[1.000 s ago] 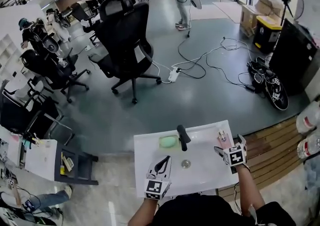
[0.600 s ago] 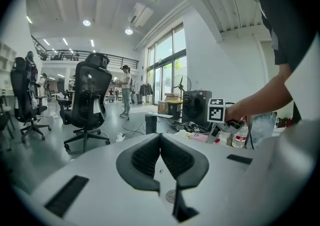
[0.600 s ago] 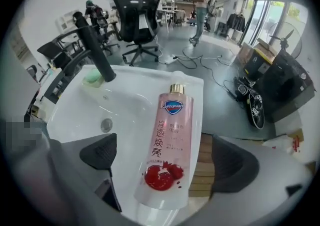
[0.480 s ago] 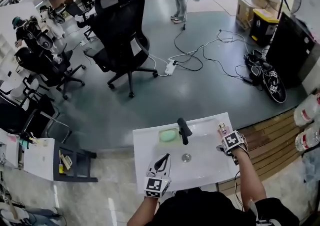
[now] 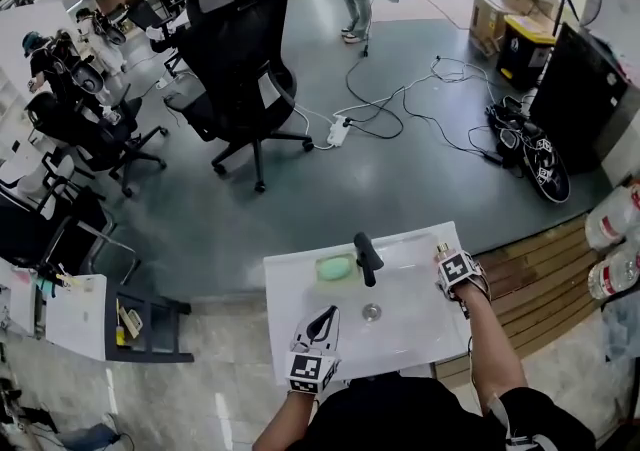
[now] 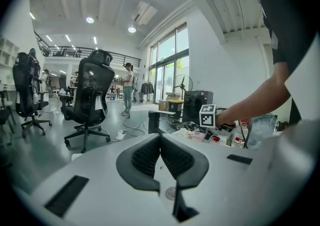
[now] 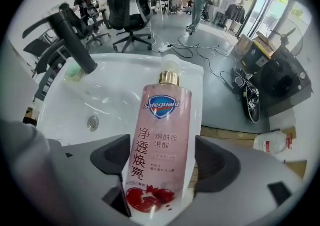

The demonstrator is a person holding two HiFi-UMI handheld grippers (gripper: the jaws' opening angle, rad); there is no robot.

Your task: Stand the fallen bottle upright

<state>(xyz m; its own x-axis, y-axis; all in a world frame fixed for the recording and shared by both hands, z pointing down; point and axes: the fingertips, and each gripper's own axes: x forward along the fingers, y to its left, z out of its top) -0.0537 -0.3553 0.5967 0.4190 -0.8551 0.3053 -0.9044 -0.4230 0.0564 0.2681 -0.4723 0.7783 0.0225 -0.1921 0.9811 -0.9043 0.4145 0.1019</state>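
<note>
Safeguard bottle [image 5: 438,251], head view: lying on washbasin [image 5: 300,284] rim, right rear corner, beneath right gripper [image 5: 444,261]; left gripper [image 5: 322,324] at washbasin front edge. Left gripper view: jaws pressed together, empty. Right gripper view: jaws just closing, apart, Safeguard bottle between, pads not yet pressing. For clean lift: centre pads on lower body, clamp firmly, pivot base down onto rim.
</note>
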